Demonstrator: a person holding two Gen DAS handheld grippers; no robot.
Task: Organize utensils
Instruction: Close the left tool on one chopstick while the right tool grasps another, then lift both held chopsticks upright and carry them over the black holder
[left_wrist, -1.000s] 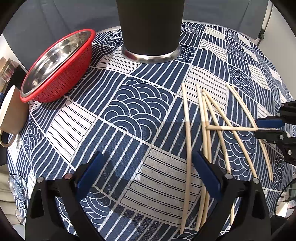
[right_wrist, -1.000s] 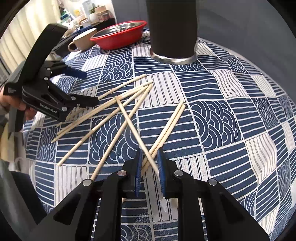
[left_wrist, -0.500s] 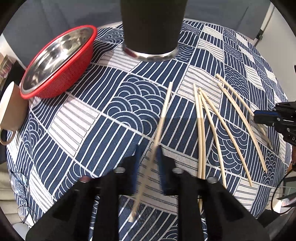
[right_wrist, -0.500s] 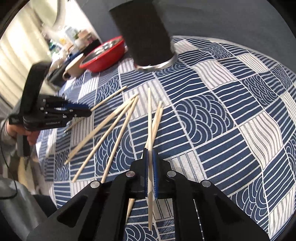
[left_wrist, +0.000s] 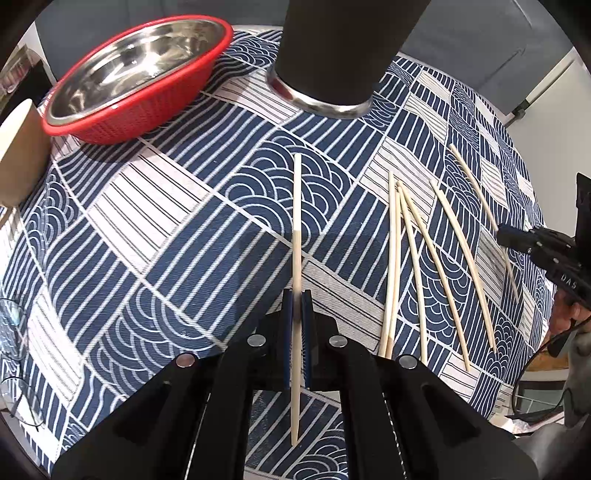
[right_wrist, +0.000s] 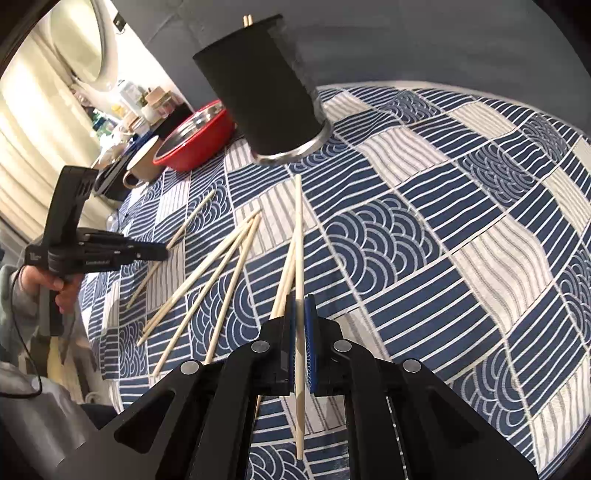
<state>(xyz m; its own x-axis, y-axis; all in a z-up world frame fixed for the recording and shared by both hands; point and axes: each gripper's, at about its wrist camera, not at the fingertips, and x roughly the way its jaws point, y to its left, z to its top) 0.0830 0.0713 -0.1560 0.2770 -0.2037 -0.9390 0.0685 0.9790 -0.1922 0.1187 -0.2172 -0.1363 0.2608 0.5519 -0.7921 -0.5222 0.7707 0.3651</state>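
Over the patterned cloth (left_wrist: 155, 206), left claw (left_wrist: 296, 314) just clamped one chopstick (left_wrist: 297, 206) (earlier gaping), right claw (right_wrist: 300, 321) clenching another chopstick (right_wrist: 299, 236), both raised.

Right claw (left_wrist: 546, 254) body is showing white letters "DAS" — print on left claw (right_wrist: 110, 254) is showing too small to read.

Pale matt wooden chopsticks (left_wrist: 413, 258) lay on woven cloth (left_wrist: 166, 240); the bowl (left_wrist: 125, 70) was glossy metal in a red plastic basket (left_wrist: 147, 114); the cup (left_wrist: 340, 48) matt black.
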